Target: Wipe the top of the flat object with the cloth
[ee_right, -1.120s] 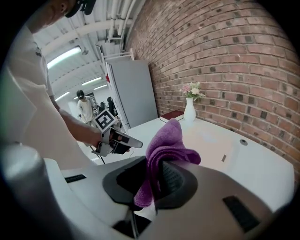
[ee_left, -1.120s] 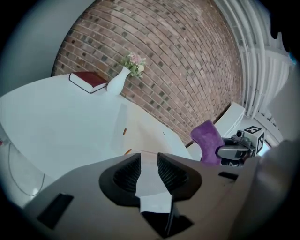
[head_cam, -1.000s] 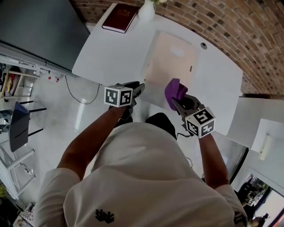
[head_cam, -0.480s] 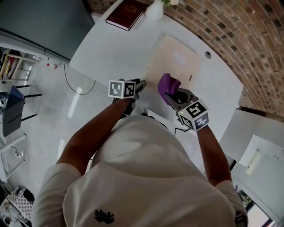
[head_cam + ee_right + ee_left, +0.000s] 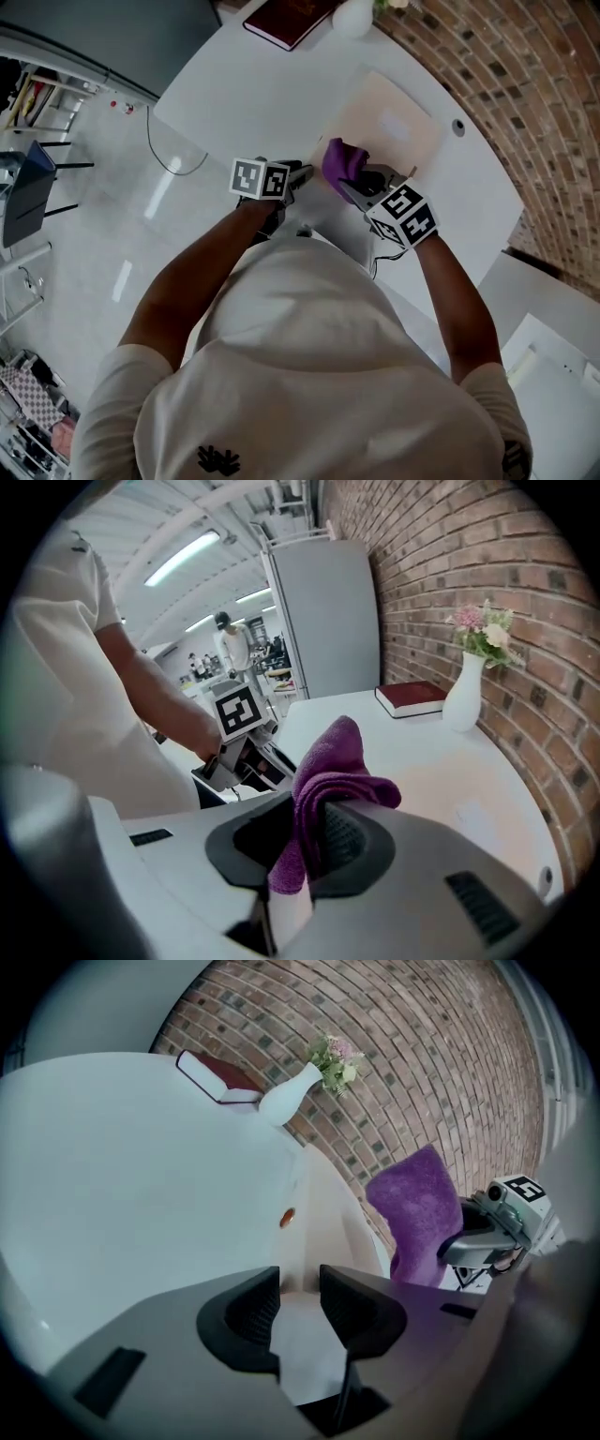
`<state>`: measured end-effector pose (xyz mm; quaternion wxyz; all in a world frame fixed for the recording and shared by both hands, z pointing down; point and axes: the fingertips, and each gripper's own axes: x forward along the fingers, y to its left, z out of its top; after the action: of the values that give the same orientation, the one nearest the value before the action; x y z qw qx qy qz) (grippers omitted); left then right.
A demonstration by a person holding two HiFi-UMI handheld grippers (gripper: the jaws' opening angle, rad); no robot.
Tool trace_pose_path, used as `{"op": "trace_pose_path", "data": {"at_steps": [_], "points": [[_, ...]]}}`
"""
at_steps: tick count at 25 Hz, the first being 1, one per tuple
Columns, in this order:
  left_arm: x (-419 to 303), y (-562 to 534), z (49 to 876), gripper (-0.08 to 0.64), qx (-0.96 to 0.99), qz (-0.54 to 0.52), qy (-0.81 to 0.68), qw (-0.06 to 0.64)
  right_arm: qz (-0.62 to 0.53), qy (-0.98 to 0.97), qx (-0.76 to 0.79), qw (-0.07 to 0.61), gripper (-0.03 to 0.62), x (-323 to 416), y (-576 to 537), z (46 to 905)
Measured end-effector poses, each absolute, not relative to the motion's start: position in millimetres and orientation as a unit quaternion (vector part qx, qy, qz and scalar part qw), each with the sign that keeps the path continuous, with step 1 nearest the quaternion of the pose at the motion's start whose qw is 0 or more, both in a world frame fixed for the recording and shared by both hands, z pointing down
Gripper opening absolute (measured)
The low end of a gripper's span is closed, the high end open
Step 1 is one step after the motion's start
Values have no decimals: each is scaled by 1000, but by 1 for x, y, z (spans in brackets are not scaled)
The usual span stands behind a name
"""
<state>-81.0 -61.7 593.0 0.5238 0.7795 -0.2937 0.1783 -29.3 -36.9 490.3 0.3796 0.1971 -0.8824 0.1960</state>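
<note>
Purple cloth (image 5: pixel 330 761) is pinched tight in your right gripper (image 5: pixel 305 846), hovering at the near end of the pale flat board (image 5: pixel 389 117). Your left gripper (image 5: pixel 298 1312), just to its left, holds nothing, with its jaws a narrow gap apart. The board's long axis runs away from you toward the brick wall (image 5: pixel 506 84), so your right hand is better placed to sweep forward.

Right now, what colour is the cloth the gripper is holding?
Purple. The cloth shows best in the right gripper view.
</note>
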Motion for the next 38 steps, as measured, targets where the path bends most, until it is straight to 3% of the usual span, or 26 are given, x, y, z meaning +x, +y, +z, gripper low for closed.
{"op": "trace_pose_path", "data": {"at_steps": [13,22,38], "points": [[-82,-64,591,143,777,190,-299,520,172,-868,61,462,83,-56,-56,541],[-81,-64,591,140,780,211,-297,508,146,-849,53,505,83,-46,-79,560],[-79,-66,590,138,781,225,-296,502,136,-831,141,521,84,8,-179,559]]}}
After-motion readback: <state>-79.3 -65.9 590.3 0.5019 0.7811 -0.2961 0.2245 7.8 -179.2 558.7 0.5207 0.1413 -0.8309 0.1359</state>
